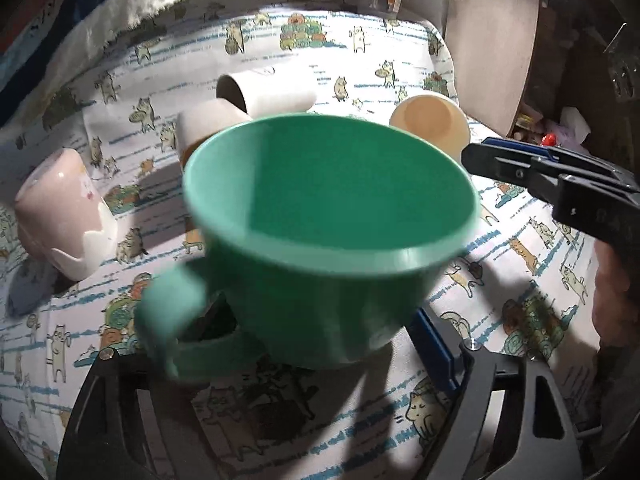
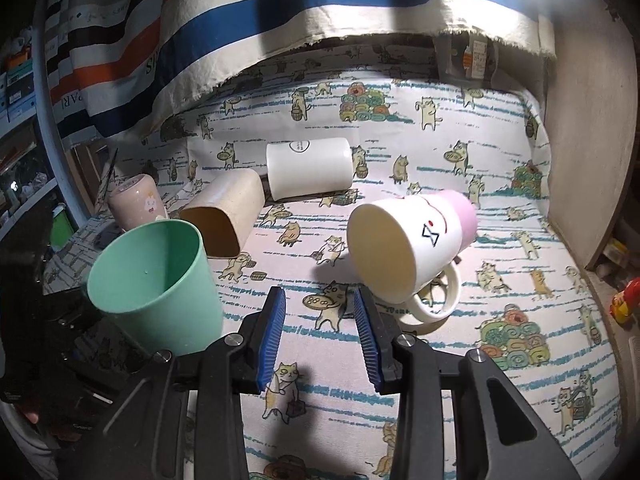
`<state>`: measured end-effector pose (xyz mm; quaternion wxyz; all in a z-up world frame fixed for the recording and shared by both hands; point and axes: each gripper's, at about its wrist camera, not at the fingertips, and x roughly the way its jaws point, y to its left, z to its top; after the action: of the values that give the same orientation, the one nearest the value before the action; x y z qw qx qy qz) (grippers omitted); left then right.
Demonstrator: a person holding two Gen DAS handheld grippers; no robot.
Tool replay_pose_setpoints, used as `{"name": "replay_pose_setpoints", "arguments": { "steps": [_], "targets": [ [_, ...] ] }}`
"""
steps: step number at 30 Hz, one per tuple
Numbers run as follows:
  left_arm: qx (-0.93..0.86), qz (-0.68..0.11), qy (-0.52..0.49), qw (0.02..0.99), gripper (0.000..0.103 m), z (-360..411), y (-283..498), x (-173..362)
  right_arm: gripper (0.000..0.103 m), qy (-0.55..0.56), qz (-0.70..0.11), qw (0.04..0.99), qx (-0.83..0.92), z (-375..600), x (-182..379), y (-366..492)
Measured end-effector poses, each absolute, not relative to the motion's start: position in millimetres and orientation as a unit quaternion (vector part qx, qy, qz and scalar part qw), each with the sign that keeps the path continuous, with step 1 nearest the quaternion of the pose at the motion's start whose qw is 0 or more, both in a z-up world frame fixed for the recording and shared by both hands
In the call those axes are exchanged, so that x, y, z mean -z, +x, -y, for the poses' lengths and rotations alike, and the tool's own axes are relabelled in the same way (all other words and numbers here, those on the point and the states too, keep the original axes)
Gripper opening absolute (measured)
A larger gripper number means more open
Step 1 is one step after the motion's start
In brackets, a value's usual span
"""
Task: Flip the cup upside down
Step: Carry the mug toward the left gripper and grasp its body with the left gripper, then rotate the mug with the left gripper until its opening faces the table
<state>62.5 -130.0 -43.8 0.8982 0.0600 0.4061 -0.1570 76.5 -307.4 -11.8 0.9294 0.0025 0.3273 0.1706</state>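
A green plastic cup (image 1: 328, 240) with a handle fills the left wrist view, mouth tilted up toward the camera and blurred. My left gripper (image 1: 320, 344) is shut on its base, the blue pad (image 1: 434, 348) against its right side. The cup also shows in the right wrist view (image 2: 160, 288), held above the cloth at the left. My right gripper (image 2: 320, 332) is open and empty, just in front of a white and pink mug (image 2: 412, 248) lying on its side. The right gripper also shows in the left wrist view (image 1: 532, 168).
A cat-print cloth (image 2: 440, 152) covers the table. On it lie a white cup (image 2: 308, 168), a tan cup (image 2: 224, 216) and an upside-down pink cup (image 2: 136, 200). A striped cloth (image 2: 240, 20) hangs behind. A brown board (image 2: 592, 140) stands at the right.
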Motion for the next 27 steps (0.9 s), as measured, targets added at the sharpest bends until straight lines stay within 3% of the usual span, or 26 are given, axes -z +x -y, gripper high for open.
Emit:
{"name": "replay_pose_setpoints", "arguments": {
  "steps": [5, 15, 17, 22, 27],
  "targets": [
    [0.138, -0.365, 0.070, 0.918, 0.081, 123.2, 52.0, 26.2, 0.037, -0.001, -0.325, 0.930, -0.171, 304.7, 9.8, 75.2],
    [0.146, -0.372, 0.051, 0.915, 0.079, 110.3, 52.9, 25.4, 0.037, -0.005, -0.324, 0.929, -0.177, 298.0, 7.4, 73.4],
    [0.148, -0.372, 0.053, 0.915, 0.079, 111.0, 51.3, 25.6, 0.041, -0.007, -0.323, 0.929, -0.179, 296.7, 5.9, 73.1],
    [0.146, -0.378, 0.053, 0.913, 0.093, 108.9, 51.0, 28.3, 0.043, -0.009, -0.311, 0.933, -0.181, 292.9, 0.3, 71.3],
    [0.144, -0.392, 0.050, 0.907, 0.093, 110.3, 58.1, 35.6, 0.047, -0.005, -0.307, 0.933, -0.185, 285.8, -4.5, 73.4]
  ]
}}
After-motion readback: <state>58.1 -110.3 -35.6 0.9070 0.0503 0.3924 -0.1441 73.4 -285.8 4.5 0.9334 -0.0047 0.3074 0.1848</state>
